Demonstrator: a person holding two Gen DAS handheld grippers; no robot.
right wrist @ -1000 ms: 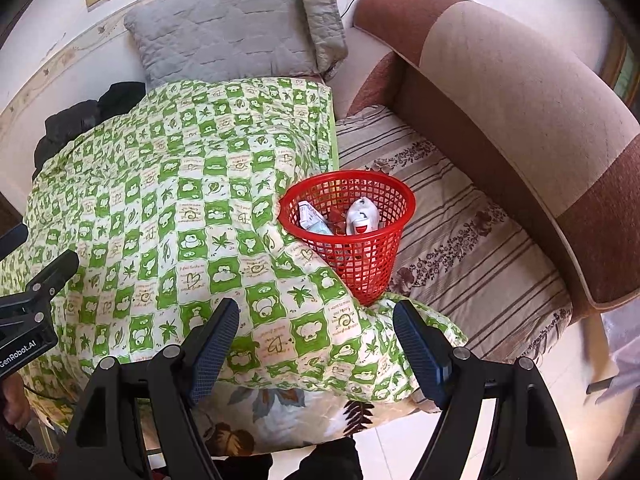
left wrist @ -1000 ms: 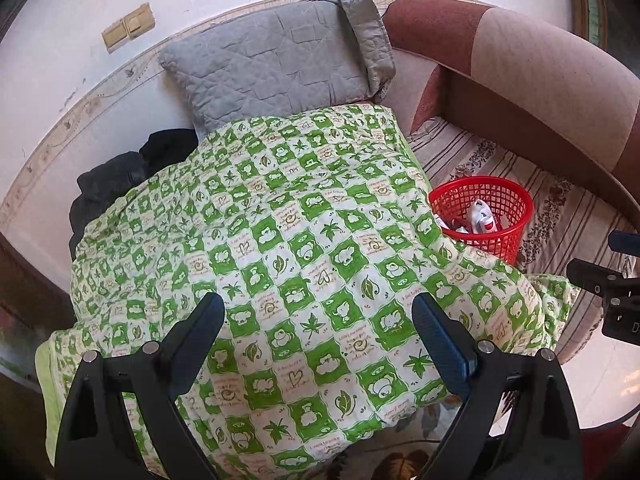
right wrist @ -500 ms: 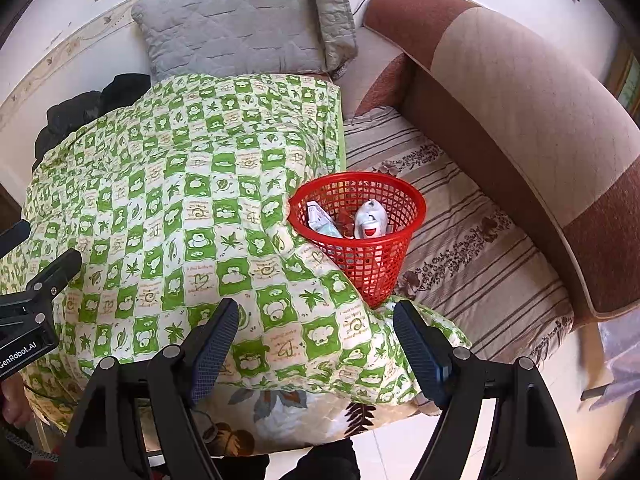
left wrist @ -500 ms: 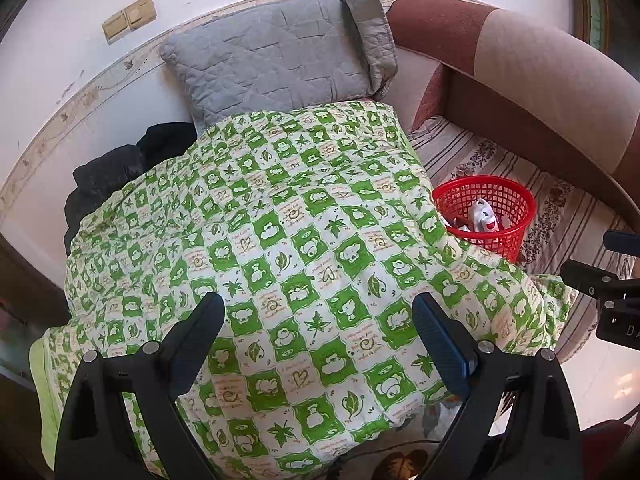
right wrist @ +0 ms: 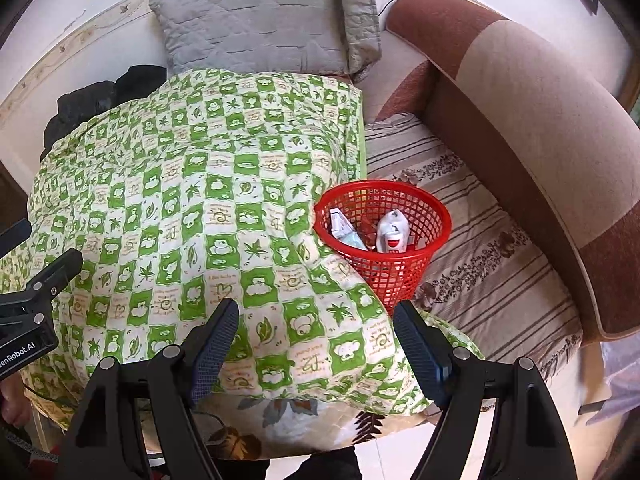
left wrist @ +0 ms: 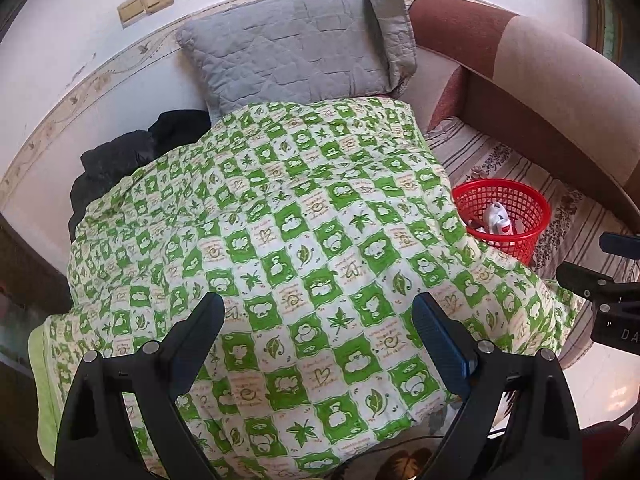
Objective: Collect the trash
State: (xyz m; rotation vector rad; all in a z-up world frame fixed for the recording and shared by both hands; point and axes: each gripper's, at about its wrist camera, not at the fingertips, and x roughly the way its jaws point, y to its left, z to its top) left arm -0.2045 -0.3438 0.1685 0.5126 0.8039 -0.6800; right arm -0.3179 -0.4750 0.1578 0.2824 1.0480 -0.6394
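- Left gripper (left wrist: pixel 318 314): jaws wide apart, empty, above green quilt (left wrist: pixel 280 220)
- Right gripper (right wrist: pixel 316 322): jaws wide apart, empty
- Red basket (right wrist: pixel 424 268): right of quilt, contains wrappers (right wrist: pixel 394 234)

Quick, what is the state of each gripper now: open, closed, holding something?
Left gripper: open, holding nothing.
Right gripper: open, holding nothing.

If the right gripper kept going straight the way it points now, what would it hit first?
Most likely the green checked blanket: the open right gripper points at its fold just below the red basket. The basket sits up and to the right of that line, though depth is unclear.
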